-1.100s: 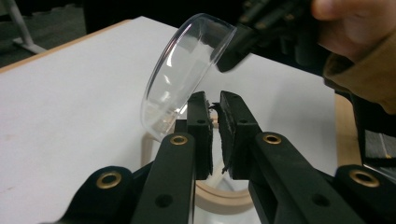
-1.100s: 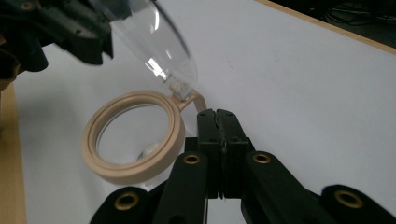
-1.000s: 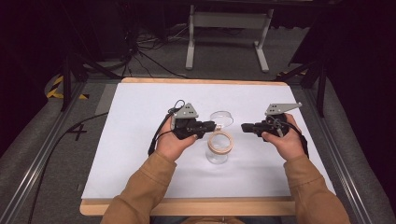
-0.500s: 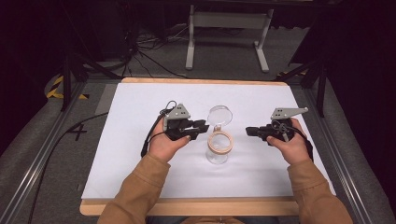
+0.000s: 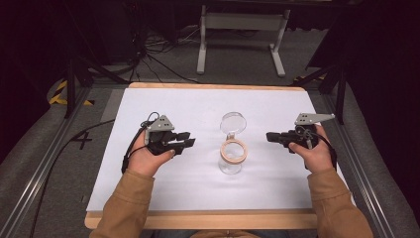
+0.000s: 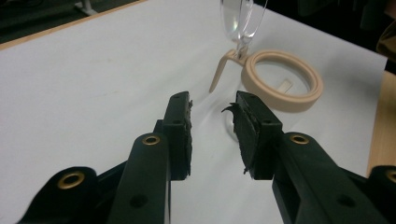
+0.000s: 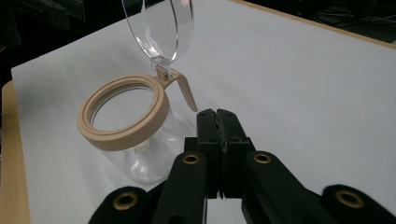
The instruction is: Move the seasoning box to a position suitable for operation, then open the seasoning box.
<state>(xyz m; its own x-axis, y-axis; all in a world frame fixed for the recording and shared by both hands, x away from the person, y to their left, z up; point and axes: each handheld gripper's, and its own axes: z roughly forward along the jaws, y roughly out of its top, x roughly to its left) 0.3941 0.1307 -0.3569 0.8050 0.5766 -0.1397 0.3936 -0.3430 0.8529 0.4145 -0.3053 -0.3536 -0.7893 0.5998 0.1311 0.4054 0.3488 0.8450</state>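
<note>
The jar stands mid-tabletop between both tongs, its clear lid flipped up on its hinge. The left tongs, jaws just opened with nothing between them, are best drawn well clear so the lid is not knocked. The right tongs are closed, empty, just beside the jar. Nothing else is in the way.

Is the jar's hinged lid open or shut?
Open. The clear lid stands tipped up from its hinge above the tan rim of the jar, leaving the mouth uncovered.
</note>
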